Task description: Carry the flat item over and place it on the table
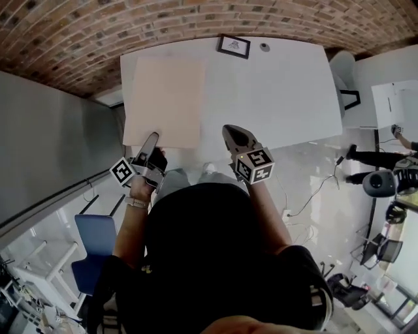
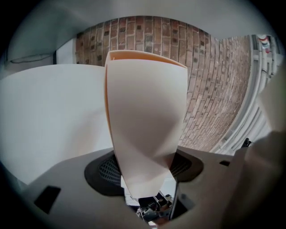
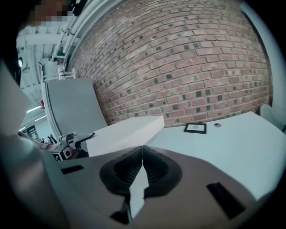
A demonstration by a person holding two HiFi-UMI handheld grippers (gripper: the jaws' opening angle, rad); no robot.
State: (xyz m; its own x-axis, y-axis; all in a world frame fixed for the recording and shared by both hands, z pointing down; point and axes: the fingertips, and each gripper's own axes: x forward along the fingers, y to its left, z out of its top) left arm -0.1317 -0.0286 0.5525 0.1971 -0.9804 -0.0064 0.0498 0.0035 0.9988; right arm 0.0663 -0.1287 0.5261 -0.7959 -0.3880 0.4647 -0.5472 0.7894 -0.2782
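A pale peach flat board [image 1: 163, 98] lies over the left part of the white table [image 1: 274, 91], its near edge hanging past the table's front. My left gripper [image 1: 150, 142] is shut on the board's near left corner. In the left gripper view the board [image 2: 143, 116] rises between the two jaws [image 2: 145, 169] and hides the tips. My right gripper [image 1: 233, 135] hovers at the table's near edge, just right of the board, shut with nothing in it. In the right gripper view its tips [image 3: 142, 150] meet, with the board [image 3: 125, 134] ahead and to the left.
A small black-framed sign [image 1: 233, 45] and a round knob [image 1: 264, 47] sit at the table's far edge by the brick wall [image 1: 196, 16]. A grey partition [image 1: 46, 150] stands left, a blue chair [image 1: 95, 238] near left. Another person [image 1: 379, 156] stands at right.
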